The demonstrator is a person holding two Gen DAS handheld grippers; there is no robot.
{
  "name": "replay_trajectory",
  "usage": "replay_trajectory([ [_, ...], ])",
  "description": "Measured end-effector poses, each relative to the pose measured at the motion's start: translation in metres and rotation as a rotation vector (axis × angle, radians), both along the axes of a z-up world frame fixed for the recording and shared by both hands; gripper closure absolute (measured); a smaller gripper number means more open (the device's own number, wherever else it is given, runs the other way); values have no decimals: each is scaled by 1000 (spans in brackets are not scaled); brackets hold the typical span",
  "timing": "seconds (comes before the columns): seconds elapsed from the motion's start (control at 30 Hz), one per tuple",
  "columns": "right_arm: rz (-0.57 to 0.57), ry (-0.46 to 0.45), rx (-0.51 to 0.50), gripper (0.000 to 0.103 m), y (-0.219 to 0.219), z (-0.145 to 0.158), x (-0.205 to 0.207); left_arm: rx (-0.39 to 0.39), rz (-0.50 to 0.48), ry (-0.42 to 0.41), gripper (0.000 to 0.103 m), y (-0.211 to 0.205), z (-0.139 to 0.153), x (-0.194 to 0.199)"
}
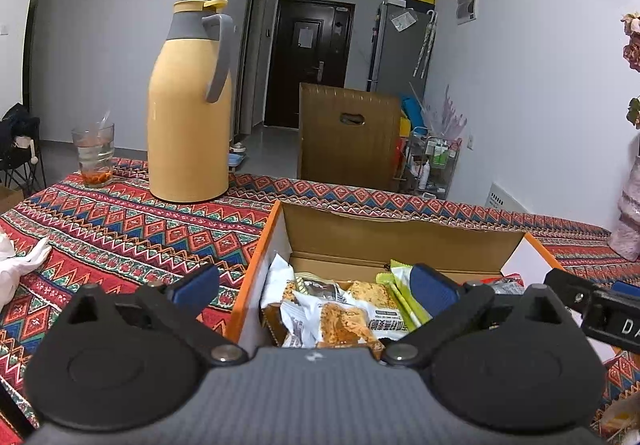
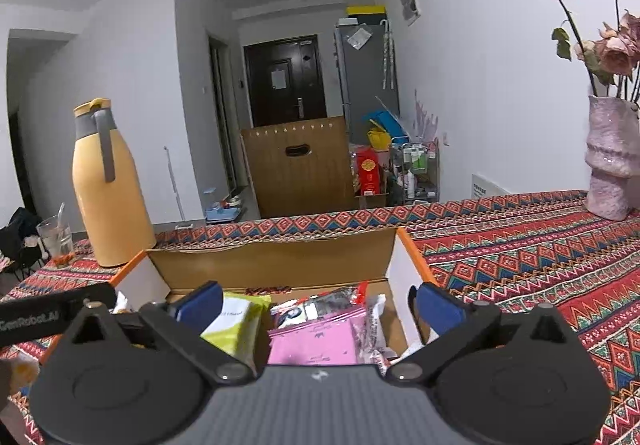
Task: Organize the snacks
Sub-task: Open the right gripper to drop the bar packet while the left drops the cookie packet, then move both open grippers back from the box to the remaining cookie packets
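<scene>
An open cardboard box (image 1: 400,233) with orange edges sits on the patterned tablecloth and holds several snack packets. In the left wrist view my left gripper (image 1: 316,287) is open and empty above the box's left side, over white packets with crispy bars (image 1: 340,319) and green packets (image 1: 402,285). In the right wrist view the box (image 2: 280,259) holds a green-and-white packet (image 2: 236,319), a pink packet (image 2: 314,341) and a red-edged clear packet (image 2: 340,297). My right gripper (image 2: 318,303) is open and empty above them. The other gripper's arm shows at the left edge (image 2: 48,313).
A yellow thermos jug (image 1: 190,113) and a glass with a straw (image 1: 94,155) stand at the table's far left. A pink vase with dried roses (image 2: 610,161) stands at the far right. White tissue (image 1: 16,265) lies at the left edge. A cardboard carton (image 1: 348,137) stands beyond the table.
</scene>
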State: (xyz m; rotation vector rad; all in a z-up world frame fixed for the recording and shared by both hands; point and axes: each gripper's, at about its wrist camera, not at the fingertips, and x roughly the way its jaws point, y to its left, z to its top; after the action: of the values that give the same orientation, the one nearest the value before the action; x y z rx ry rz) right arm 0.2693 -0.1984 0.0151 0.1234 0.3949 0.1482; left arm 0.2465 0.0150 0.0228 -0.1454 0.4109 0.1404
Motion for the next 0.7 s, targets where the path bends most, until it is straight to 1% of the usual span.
replay_trajectory([
  [0.33,-11,-22,18,0,-7,9,-6,16,22,-26,0,-5,16,-8],
  [0.47,-7,-41,29,0,-10,18,-13,16,24,-38,0,-5,26,-20],
  [0.57,11,-50,40,0,-9,25,-19,30,20,-45,0,-3,31,-31],
  [0.7,38,-59,29,0,-5,32,-30,37,12,-50,0,2,34,-49],
])
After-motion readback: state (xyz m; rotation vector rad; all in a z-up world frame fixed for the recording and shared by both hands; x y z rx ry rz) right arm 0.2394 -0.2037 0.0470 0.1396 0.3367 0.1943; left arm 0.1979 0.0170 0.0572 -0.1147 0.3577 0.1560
